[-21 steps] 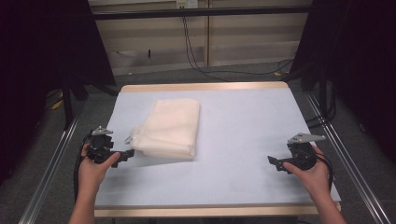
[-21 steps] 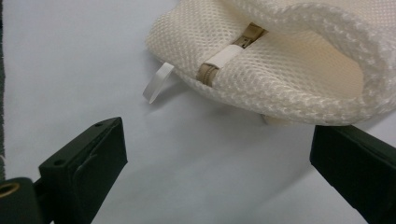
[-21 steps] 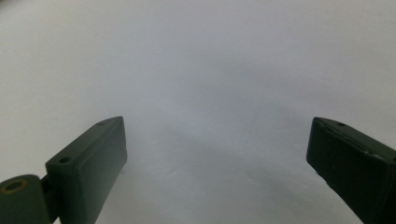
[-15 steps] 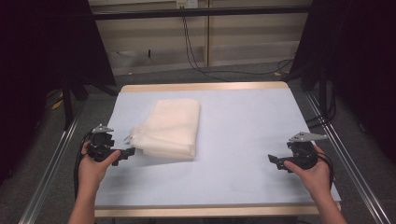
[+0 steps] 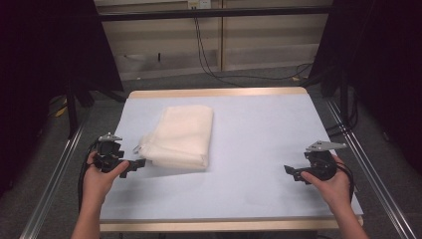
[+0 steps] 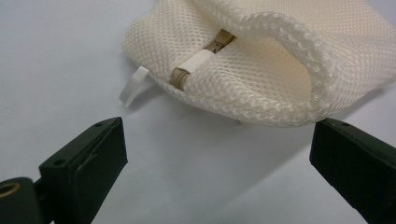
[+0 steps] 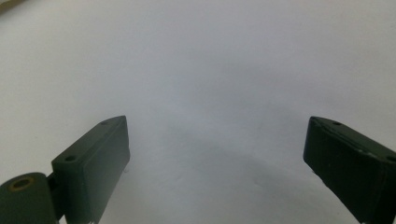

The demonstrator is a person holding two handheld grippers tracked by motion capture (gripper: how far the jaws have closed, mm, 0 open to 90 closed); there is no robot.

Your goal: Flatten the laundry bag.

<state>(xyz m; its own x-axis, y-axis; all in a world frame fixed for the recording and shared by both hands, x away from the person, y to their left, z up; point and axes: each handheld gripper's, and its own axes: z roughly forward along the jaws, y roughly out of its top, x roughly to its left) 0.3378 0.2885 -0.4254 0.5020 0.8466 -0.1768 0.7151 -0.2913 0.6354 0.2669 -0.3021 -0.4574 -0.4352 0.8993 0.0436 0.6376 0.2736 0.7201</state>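
A folded cream mesh bag [image 5: 181,135] lies on the pale blue table cover, left of centre. Its near left corner [image 6: 243,70] carries a zipper end with a white band and a small white tab [image 6: 132,86]. My left gripper [image 5: 135,165] hovers just in front of that corner, jaws wide apart with nothing between them [image 6: 219,158]. At the table's right side my right gripper [image 5: 291,173] is held low over bare cover, also open with nothing between its fingers [image 7: 217,158].
The wooden table edge [image 5: 219,92] runs along the back and front. Metal rails [image 5: 54,169] flank the table on both sides. Cables [image 5: 209,55] hang over the floor behind. The pale blue cover [image 5: 259,134] lies bare between the bag and my right gripper.
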